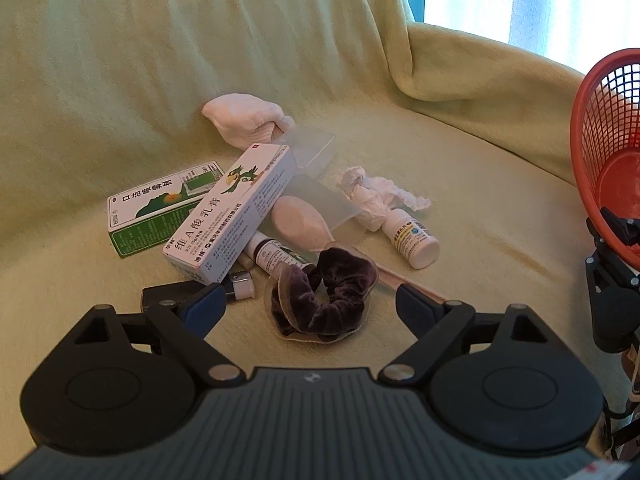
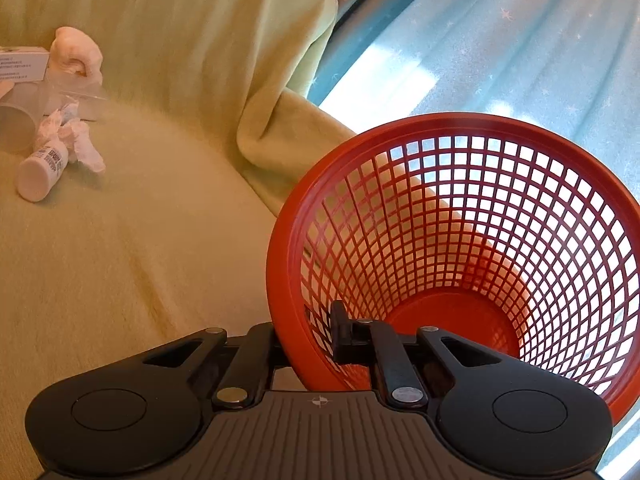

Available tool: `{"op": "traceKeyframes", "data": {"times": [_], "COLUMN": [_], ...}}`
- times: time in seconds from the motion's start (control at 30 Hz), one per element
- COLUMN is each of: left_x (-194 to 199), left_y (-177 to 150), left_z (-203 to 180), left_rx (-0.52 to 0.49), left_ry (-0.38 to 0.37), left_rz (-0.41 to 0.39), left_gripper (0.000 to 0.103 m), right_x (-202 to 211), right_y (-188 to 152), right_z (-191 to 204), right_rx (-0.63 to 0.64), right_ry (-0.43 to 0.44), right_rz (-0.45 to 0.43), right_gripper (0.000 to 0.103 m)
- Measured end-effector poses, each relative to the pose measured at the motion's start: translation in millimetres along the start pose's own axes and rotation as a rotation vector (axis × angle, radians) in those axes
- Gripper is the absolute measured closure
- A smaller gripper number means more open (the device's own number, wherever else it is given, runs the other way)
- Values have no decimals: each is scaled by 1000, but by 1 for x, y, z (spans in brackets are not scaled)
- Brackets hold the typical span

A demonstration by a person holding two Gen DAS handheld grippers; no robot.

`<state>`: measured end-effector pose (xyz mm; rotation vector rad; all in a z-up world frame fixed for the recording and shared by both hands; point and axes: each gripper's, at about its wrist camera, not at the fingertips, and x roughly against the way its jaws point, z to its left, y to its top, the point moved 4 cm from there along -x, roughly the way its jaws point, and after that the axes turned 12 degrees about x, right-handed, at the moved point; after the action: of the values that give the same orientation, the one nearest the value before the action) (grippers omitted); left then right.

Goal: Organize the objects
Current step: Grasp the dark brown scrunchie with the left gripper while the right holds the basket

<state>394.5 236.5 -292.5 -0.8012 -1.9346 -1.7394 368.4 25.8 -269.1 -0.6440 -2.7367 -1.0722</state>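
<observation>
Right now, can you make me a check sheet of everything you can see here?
Surface: pale green blanket draped over a seat and its back.
Job's things: purple scrunchie, white box with a bird picture leaning on a green box, white bottle, crumpled tissue, rolled white sock, all in one pile.
Basket: red mesh basket, tilted, nothing seen inside.
Clutter: clear plastic case, small spray bottle, dark lighter-like item.
Grippers: left gripper open, scrunchie between its fingers, untouched; right gripper shut on the basket rim.
Cables: nothing seen.
Surroundings: blue curtain, bright window behind.
</observation>
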Motion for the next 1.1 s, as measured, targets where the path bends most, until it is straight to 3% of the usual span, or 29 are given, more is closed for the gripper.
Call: {"op": "traceKeyframes", "data": {"times": [0.63,1.03,1.1], "left_x": [-8,-13,-14], "left_y": [-5,-6,-6], "left_z": [-5,-3,-4], "left_rx": [17,30,10], "left_ry": [-11,20,31], "left_rz": [-17,-9,-2], "left_gripper": [25,50,59], "right_x": [-1,2,3], "right_y": [4,2,1], "right_z": [5,6,6], "right_rx": [-17,-16,-17], "right_ry": [-10,-2,-1], "right_rz": [-16,-19,-19], "right_gripper": [96,95,95]}}
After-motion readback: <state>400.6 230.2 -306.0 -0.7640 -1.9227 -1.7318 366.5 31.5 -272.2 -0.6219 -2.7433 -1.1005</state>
